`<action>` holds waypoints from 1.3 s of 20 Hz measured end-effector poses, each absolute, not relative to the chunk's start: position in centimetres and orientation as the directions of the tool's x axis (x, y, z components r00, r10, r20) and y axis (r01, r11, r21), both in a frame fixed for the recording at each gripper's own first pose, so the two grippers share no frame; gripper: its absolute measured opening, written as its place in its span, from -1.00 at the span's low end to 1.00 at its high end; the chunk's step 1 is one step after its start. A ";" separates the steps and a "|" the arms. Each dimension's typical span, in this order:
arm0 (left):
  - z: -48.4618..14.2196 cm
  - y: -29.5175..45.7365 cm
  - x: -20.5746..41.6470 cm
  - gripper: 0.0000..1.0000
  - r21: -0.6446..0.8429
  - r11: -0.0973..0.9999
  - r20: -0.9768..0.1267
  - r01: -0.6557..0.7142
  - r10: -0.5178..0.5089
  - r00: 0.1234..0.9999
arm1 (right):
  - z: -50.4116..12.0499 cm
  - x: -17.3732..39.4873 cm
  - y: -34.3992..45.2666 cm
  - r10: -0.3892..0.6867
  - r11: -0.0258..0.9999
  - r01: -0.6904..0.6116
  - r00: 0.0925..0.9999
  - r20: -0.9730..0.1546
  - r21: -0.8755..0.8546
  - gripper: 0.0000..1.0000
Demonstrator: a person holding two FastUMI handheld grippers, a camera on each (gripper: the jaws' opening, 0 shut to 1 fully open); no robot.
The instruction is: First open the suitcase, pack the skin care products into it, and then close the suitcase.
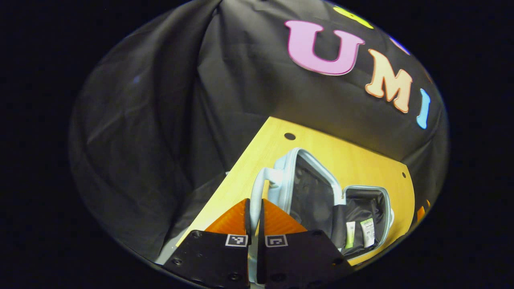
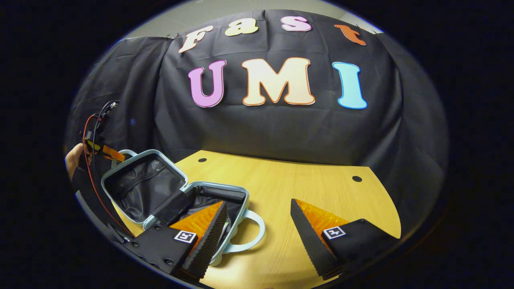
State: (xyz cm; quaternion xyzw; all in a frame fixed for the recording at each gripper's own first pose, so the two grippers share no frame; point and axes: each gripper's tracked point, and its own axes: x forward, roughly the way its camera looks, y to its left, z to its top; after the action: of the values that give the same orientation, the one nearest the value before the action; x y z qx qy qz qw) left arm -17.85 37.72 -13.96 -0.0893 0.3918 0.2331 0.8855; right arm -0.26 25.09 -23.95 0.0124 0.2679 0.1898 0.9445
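We are looking at a yellow wooden desk (image 2: 305, 188) standing in front of the black cloth wall. On its left part, in the right gripper view, a pale blue suitcase (image 2: 176, 192) is lying open, its lid (image 2: 140, 186) tilting up and back and showing a dark lining with a zip. The base (image 2: 225, 196) is resting flat on the desk, with a loop handle (image 2: 257, 233) sticking out toward us. In the left gripper view we are seeing the same suitcase (image 1: 321, 196) from the lid side, the base (image 1: 373, 208) lying beyond the lid (image 1: 305, 184). Two small tubes (image 1: 359, 233) are lying side by side in the base, one greenish, one white. Our left gripper (image 1: 254, 218) is pinching the lid's pale handle (image 1: 259, 188): the two orange fingers are pressing together on it with only the thin handle between them. In the right gripper view that same left gripper (image 2: 105, 151) is showing at the far edge of the lid, with a hand (image 2: 74, 158) behind it and red and black wires running down beside it. Our right gripper (image 2: 257, 224) is hanging spread wide just above the desk, near the front of the base, holding nothing. Its left finger is overlapping the base's rim in the picture, though we cannot tell whether it is touching; its right finger is sitting well apart over bare wood.
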 end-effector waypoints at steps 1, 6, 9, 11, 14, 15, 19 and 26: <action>-13.3 36.7 -17.7 -0.98 0.035 0.878 -0.727 -0.477 0.350 0.590 | -23.7 -0.1 24.6 0.370 0.925 -0.358 0.785 -0.497 0.123 0.97; -9.8 32.1 -16.1 -0.95 0.075 0.892 -0.684 -0.446 0.371 0.628 | -23.2 -0.5 22.3 0.408 0.910 -0.390 0.775 -0.481 0.144 0.97; -7.8 28.4 -14.1 -0.98 0.053 0.911 -0.666 -0.409 0.338 0.665 | -22.7 -0.3 20.1 0.405 0.912 -0.385 0.786 -0.467 0.142 0.97; -6.6 25.0 -12.5 -0.98 0.022 0.931 -0.643 -0.364 0.292 0.708 | -22.5 -0.2 18.5 0.396 0.917 -0.369 0.794 -0.461 0.152 0.97; -6.1 19.9 -10.2 -0.98 -0.006 0.963 -0.620 -0.271 0.209 0.756 | -22.1 0.1 16.2 0.382 0.924 -0.341 0.812 -0.442 0.171 0.97; -6.1 18.6 -9.8 -0.98 -0.002 0.969 -0.616 -0.246 0.193 0.764 | -22.2 0.2 15.4 0.372 0.928 -0.332 0.816 -0.443 0.168 0.97; -6.5 13.7 -7.9 -0.97 -0.052 0.981 -0.611 -0.186 0.116 0.783 | -22.2 -0.3 12.7 0.350 0.937 -0.307 0.821 -0.450 0.167 0.97; -9.7 2.8 -5.4 -0.95 -0.213 0.976 -0.612 -0.040 -0.101 0.785 | -21.5 -0.1 9.2 0.310 0.951 -0.276 0.841 -0.443 0.143 0.97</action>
State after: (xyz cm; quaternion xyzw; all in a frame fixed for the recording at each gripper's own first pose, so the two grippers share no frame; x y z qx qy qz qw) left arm -5.36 2.77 -9.74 -0.1079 0.3277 -0.0162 0.9385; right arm -0.12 9.22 -21.48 0.0366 0.2369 0.1529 0.9587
